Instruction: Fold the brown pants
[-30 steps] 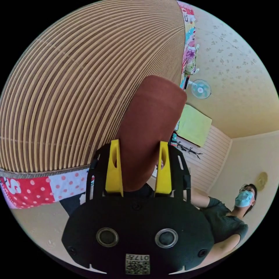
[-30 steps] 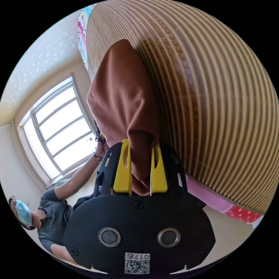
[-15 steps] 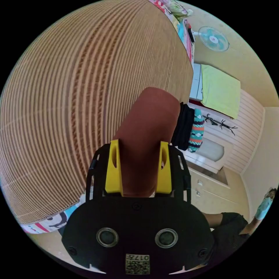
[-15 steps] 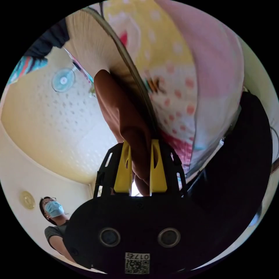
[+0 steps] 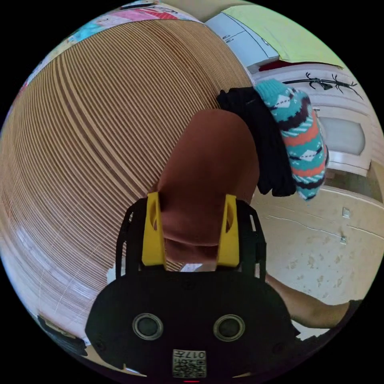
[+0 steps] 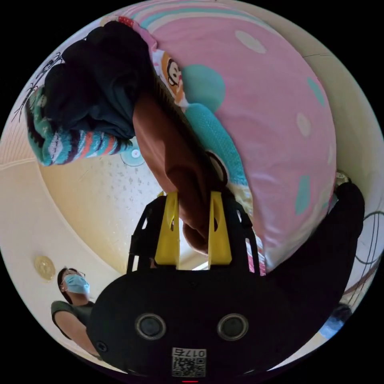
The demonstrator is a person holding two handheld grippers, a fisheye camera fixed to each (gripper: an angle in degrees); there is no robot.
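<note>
The brown pants (image 5: 208, 168) are a thick folded bundle rising between the yellow jaws of my left gripper (image 5: 192, 197), which is shut on them. They hang over the striped bamboo mat (image 5: 100, 140). In the right gripper view another bunched part of the pants (image 6: 168, 152) runs down between the jaws of my right gripper (image 6: 194, 196), also shut on it. The far end of the pants lies against the edge of the mat and the pink bedding (image 6: 260, 100).
A dark folded garment (image 5: 264, 140) and a teal-and-orange knit piece (image 5: 304, 136) sit stacked at the mat's edge, close beside the pants; the dark garment (image 6: 100, 80) tops the right gripper view. White cabinets, a beige floor (image 5: 320, 256), a person's arm (image 5: 316, 312) and a masked person (image 6: 72, 296) are nearby.
Both cameras have swung, so the whole pictures shifted. The stack of dark and knit clothes now sits much closer to the pants. Both grippers keep their hold on the pants.
</note>
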